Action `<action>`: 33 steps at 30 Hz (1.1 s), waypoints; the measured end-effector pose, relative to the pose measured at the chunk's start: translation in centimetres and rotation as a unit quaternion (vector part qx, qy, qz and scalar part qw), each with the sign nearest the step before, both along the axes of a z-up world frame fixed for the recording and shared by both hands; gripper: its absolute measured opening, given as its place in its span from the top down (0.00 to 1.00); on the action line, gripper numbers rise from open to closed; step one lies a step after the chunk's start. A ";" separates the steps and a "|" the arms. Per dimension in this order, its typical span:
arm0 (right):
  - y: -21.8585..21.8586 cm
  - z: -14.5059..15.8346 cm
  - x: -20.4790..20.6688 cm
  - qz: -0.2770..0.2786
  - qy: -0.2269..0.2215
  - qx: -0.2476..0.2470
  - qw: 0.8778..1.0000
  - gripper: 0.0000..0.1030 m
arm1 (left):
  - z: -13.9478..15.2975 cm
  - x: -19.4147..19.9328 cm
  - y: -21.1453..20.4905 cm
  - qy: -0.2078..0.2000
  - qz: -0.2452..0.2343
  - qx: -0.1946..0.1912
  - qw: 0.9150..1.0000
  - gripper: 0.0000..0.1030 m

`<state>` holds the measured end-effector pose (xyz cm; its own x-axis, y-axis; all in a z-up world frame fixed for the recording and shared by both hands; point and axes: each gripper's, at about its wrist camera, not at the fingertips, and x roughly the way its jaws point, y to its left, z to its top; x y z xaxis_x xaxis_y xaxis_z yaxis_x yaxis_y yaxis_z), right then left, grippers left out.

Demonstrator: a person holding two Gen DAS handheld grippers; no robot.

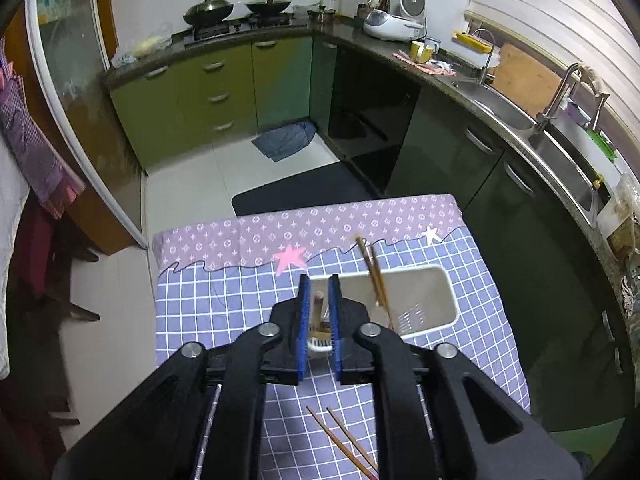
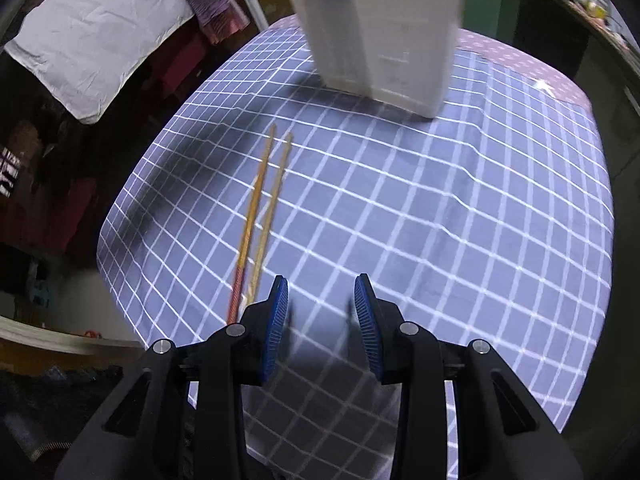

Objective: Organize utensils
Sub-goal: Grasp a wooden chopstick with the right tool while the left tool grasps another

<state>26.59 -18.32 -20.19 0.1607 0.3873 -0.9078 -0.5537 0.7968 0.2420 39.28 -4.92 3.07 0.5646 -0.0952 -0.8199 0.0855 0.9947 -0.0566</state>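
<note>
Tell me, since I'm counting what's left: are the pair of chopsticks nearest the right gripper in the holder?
Out: those chopsticks lie flat on the checked cloth, apart from the white holder.

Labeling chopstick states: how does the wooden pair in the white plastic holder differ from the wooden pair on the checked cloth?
The wooden pair in the white plastic holder stands tilted, tips down inside; the wooden pair on the checked cloth lies flat. The holder pair is already sorted; the cloth pair lies loose, left of the open right gripper. Both are slim, brown and roughly parallel.

The surface (image 2: 440, 208) wears a blue checked cloth (image 1: 224, 304) with a purple patterned band at the far edge. On it stand a white plastic holder (image 1: 448, 300) (two chopsticks leaning inside) and a loose chopstick pair (image 2: 260, 216), lying side by side.
</note>
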 end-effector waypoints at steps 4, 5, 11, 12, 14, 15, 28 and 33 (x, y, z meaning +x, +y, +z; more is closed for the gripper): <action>3.0 -0.5 2.4 0.014 0.031 -0.003 0.999 0.74 | 0.4 -1.0 0.8 -0.009 0.000 -0.010 1.000 0.84; 3.8 -0.7 3.0 0.017 0.039 -0.005 0.999 0.75 | 0.7 -1.4 1.0 -0.012 -0.001 -0.014 1.000 0.84; 7.7 -1.9 4.7 0.031 0.052 -0.047 0.997 0.78 | 2.7 -3.8 2.2 -0.035 -0.008 -0.029 0.999 0.76; 8.0 -2.1 4.8 0.031 0.053 -0.051 0.997 0.78 | 3.0 -4.3 2.6 -0.037 -0.009 -0.030 0.999 0.75; 8.4 -2.5 5.1 0.031 0.055 -0.063 0.996 0.81 | 3.2 -4.9 3.3 -0.039 -0.009 -0.032 0.999 0.75; 8.6 -2.7 5.2 0.030 0.054 -0.071 0.996 0.87 | 3.3 -5.3 3.8 -0.038 -0.009 -0.036 0.999 0.74; 11.4 -3.8 5.3 0.025 0.048 -0.135 0.989 0.91 | 1.3 -8.2 7.2 -0.009 0.001 -0.064 0.998 0.74; 9.9 -3.6 5.0 0.012 0.045 -0.125 0.991 0.93 | -1.1 -8.5 7.8 0.028 0.008 -0.071 0.997 0.72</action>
